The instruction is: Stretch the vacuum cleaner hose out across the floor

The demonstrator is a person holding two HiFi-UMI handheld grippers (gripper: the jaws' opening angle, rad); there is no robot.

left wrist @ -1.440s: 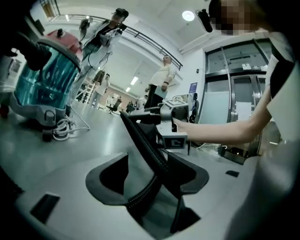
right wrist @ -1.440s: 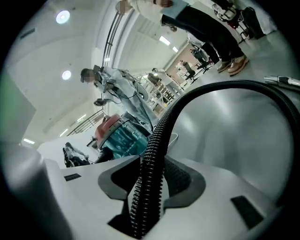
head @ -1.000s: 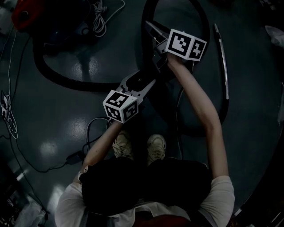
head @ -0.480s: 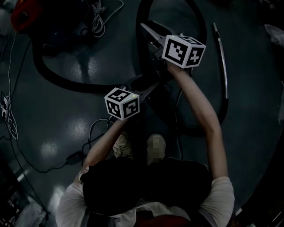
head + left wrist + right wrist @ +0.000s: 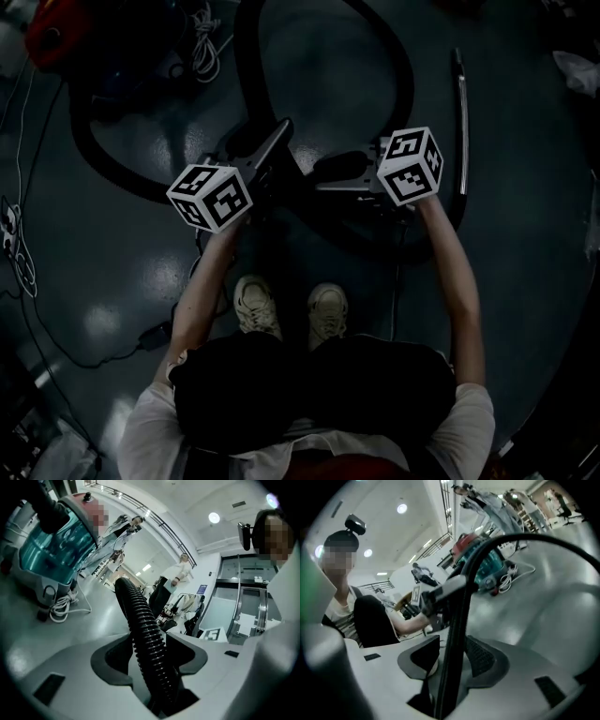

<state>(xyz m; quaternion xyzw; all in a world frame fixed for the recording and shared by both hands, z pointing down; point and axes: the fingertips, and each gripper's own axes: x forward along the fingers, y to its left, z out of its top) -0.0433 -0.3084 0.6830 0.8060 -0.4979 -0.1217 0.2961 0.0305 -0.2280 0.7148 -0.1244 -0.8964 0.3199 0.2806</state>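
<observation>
One glossy grey floor (image 5: 112, 272), bright ceiling lights (image 5: 214, 517)

The head view is dim and underexposed. The dark floor (image 5: 112, 272) nearly swallows the black hose (image 5: 246, 84), and only pale sheens of reflected ceiling light show left of the hose. The two white marker cubes (image 5: 210, 197) (image 5: 411, 166) are the brightest patches there.

Both gripper views are far brighter, lit from above by round ceiling lamps (image 5: 214, 517) that flare white, with glare on the glossy floor beside the hose. Their wide lenses bend straight lines and leave black corners.

In the left gripper view the hose ribs are sharp, while the room behind goes soft. The right gripper view is hazier, and the tube (image 5: 454, 634) near the lens is blurred.
</observation>
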